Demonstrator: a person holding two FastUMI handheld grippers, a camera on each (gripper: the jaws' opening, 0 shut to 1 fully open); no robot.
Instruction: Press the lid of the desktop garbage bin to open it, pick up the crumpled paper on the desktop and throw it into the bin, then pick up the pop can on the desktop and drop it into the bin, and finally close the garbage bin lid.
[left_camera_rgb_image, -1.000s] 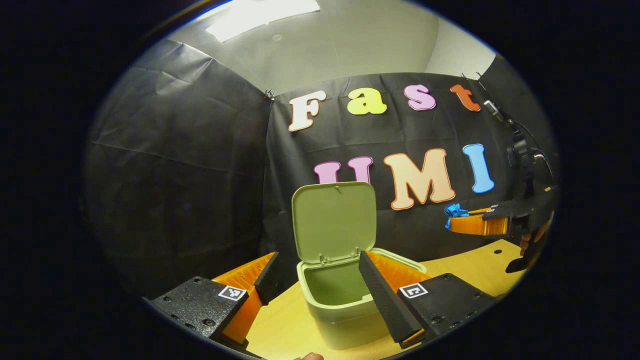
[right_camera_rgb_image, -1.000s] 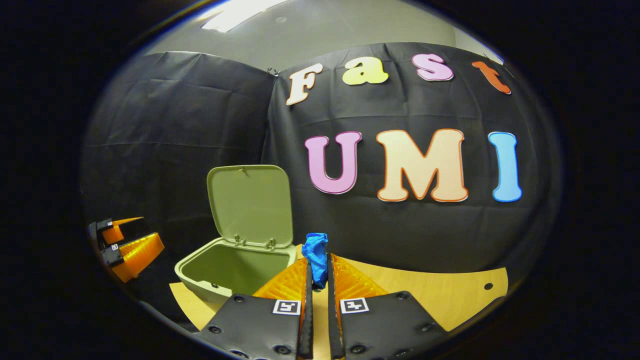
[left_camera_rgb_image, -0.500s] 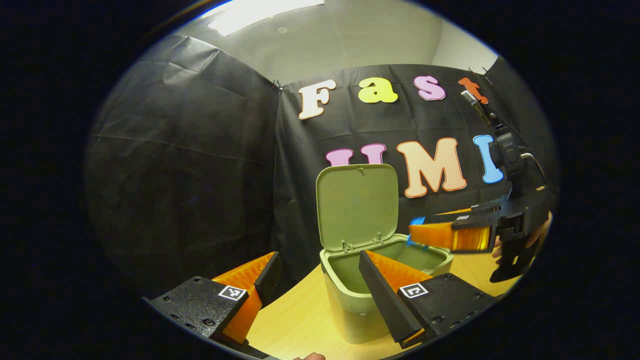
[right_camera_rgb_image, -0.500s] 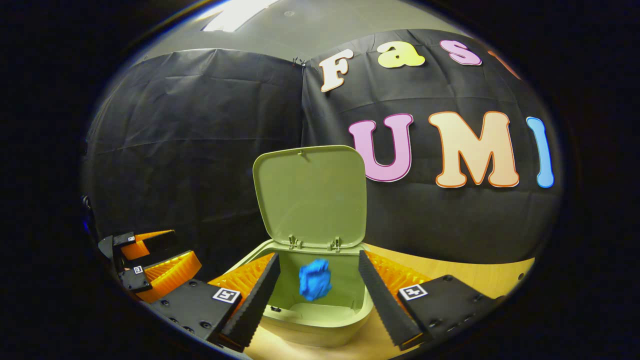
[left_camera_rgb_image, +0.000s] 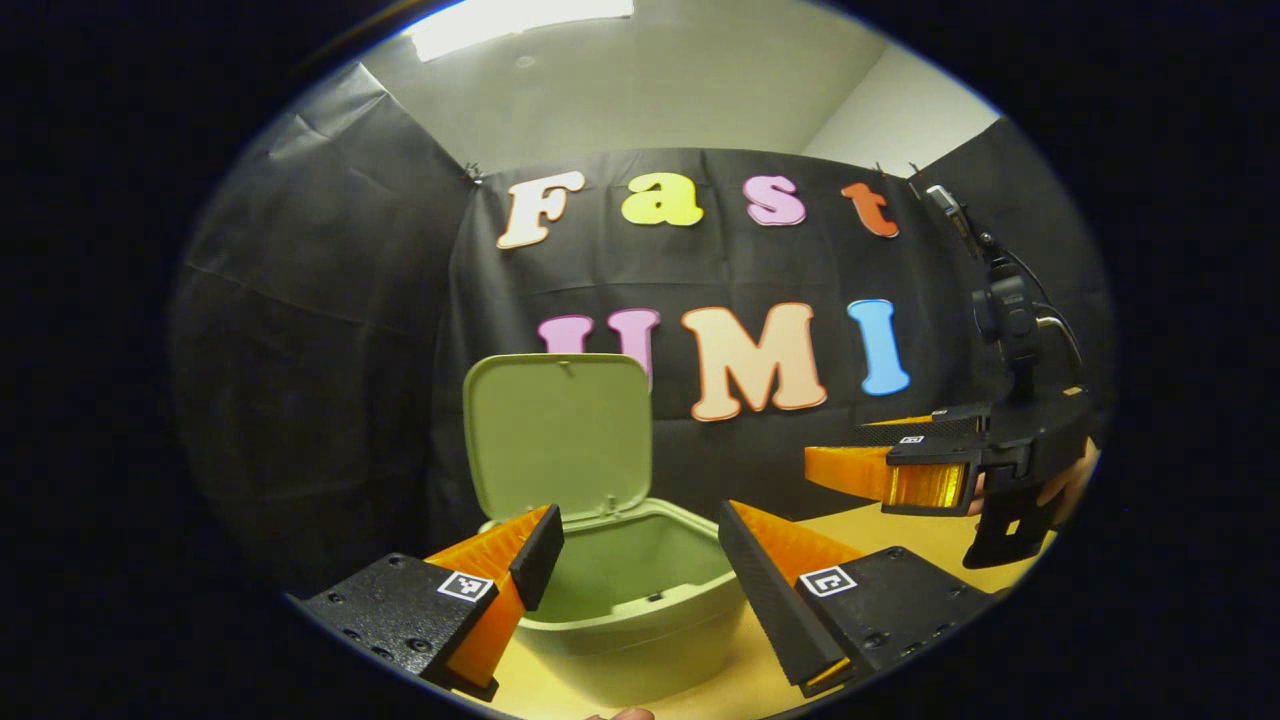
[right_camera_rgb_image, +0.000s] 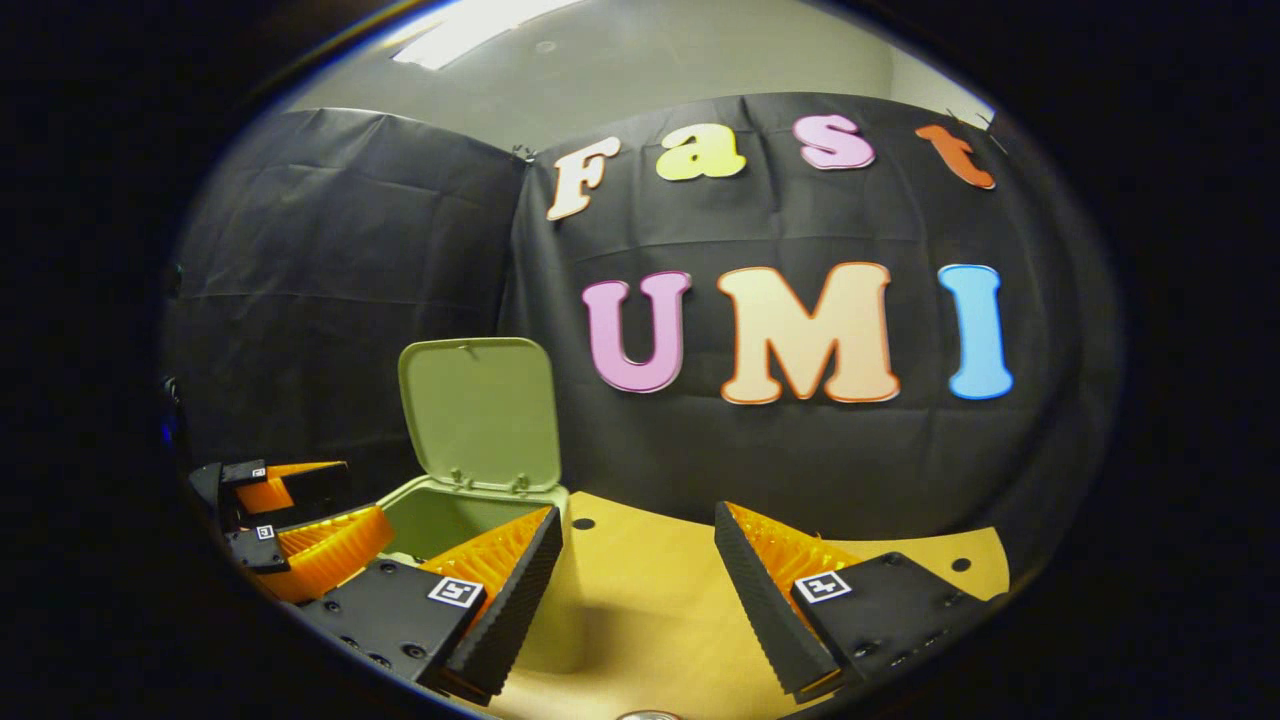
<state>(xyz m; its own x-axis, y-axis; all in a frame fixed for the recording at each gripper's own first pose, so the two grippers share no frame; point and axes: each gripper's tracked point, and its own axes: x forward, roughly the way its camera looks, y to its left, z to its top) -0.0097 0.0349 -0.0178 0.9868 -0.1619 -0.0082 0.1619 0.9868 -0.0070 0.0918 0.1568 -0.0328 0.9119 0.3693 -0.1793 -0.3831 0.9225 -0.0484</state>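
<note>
Green plastic bin (right_camera_rgb_image: 440, 520) gapes left of my right gripper (right_camera_rgb_image: 640, 570), fingers apart, empty; I'd grip the can squarely, mid-body.

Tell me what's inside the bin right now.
The bin stands open, lid upright. The left gripper view shows bare green inner walls; the near rim and the left gripper fingers cover its floor, so what lies at the bottom can't be seen.

Each gripper carries black textured plates with round screws and a small square black-and-white marker tag (left_camera_rgb_image: 465, 585) — one per side. The right gripper (left_camera_rgb_image: 880, 470) bears a black camera mount with a looping cable (left_camera_rgb_image: 1010, 310).
</note>
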